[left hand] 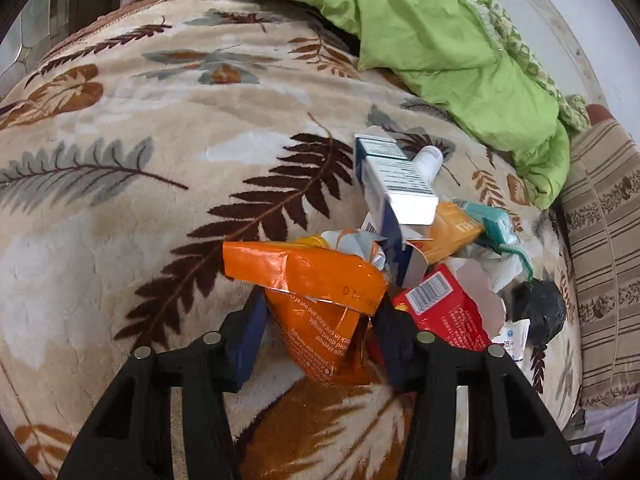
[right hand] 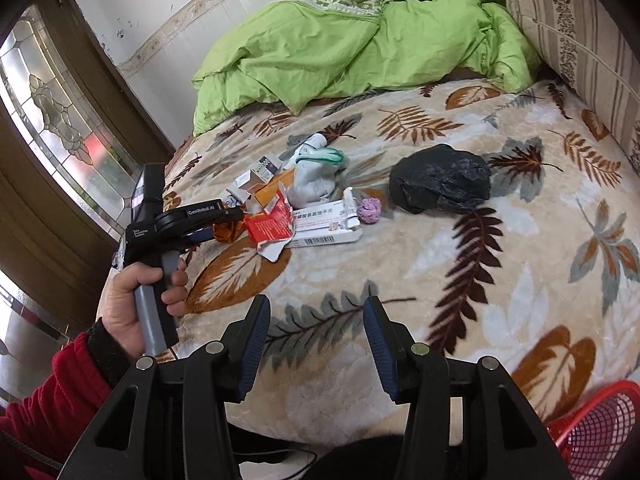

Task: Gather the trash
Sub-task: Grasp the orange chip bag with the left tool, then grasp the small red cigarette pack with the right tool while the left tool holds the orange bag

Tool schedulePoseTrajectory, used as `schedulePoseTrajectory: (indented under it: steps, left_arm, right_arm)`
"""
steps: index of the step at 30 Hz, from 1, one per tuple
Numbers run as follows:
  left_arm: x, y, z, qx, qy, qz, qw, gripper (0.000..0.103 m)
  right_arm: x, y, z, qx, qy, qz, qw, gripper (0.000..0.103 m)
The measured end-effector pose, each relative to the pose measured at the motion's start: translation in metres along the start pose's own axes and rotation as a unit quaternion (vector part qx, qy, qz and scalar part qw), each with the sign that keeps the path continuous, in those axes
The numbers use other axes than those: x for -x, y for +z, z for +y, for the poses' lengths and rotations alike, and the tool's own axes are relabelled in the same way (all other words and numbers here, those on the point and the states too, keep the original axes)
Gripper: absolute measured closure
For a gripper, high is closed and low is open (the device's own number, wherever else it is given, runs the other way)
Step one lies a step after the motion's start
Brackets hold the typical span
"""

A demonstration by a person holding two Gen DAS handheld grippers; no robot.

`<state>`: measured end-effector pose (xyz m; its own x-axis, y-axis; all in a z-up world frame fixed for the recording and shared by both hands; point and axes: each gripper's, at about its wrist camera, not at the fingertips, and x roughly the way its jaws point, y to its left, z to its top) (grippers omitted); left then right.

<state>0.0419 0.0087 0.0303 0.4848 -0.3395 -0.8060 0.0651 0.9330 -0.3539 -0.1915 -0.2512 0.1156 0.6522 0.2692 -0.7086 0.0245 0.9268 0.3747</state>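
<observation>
Closed on a crinkled orange foil wrapper (left hand: 316,280), left gripper (left hand: 320,320); blue pads (left hand: 248,344) pressing both sides. Spread apart over bare leaf-patterned plush blanket (right hand: 460,320), right gripper (right hand: 316,344), nothing between. Near right: red mesh basket (right hand: 600,428). Near left: a hand (right hand: 132,300) in a red sleeve on the other gripper's handle. Farther, trash heap: torn red carton (left hand: 444,312), blue-and-white box (left hand: 396,176), long white barcoded box (right hand: 328,228), small purple ball (right hand: 369,210). Right of heap, apart: crumpled black plastic bag (right hand: 440,180). Farthest: rumpled green quilt (right hand: 340,48).
</observation>
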Motion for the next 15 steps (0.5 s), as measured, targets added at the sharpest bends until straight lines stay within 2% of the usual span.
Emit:
schedulePoseTrajectory:
  steps: [2,8,11,15]
  left_arm:
    - [0.006,-0.003,-0.001,-0.012,0.015,-0.011,0.9997,0.057]
    - [0.048,-0.024,0.007,-0.012,0.019,-0.04,0.999,0.057]
    - [0.075,-0.044,0.004,-0.03,0.023,-0.065,0.9972,0.057]
    - [0.091,-0.071,0.001,-0.057,0.027,-0.075,0.9952,0.057]
  right_arm:
    - [-0.009,0.005,0.002,0.005,0.005,0.003,1.0,0.051]
    - [-0.061,0.035,0.021,0.038,0.025,0.014,0.999,0.051]
    - [-0.095,0.052,0.031,0.049,0.036,0.028,0.998,0.051]
    - [-0.138,0.069,0.04,0.059,0.021,0.041,0.997,0.052]
